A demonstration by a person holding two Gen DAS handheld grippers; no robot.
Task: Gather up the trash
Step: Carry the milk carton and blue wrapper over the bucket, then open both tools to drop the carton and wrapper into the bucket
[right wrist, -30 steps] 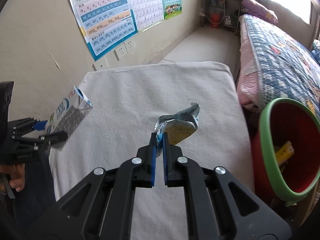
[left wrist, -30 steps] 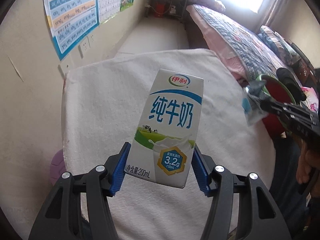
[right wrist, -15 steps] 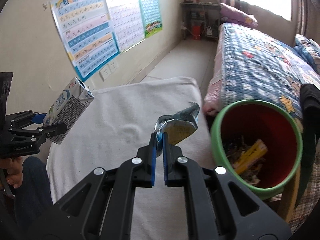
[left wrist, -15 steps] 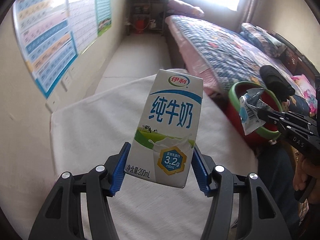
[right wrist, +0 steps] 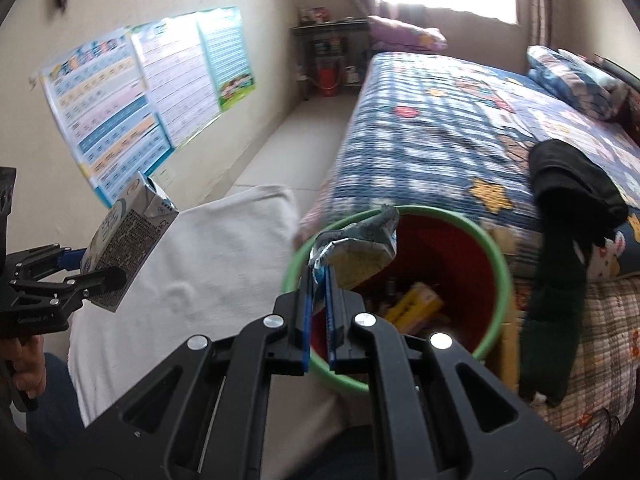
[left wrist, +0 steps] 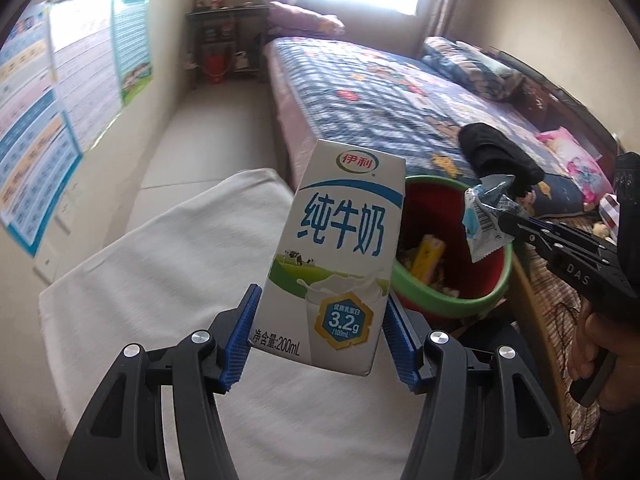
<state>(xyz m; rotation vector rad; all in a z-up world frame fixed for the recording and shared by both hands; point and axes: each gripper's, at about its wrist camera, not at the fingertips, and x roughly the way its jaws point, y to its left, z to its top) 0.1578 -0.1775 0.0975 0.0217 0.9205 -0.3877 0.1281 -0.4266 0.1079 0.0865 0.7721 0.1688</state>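
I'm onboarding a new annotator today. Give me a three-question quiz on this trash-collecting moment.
1. True or false: the left gripper holds the milk carton.
2. What does the right gripper pinch? A) a crumpled wrapper B) a spoon C) a sock
3. Fill in: the red bin has a ____ rim.

Key:
1. True; the blue pads press its two sides.
2. A; the wrapper hangs in front of the bin's near rim.
3. Green. A yellow packet already lies inside.
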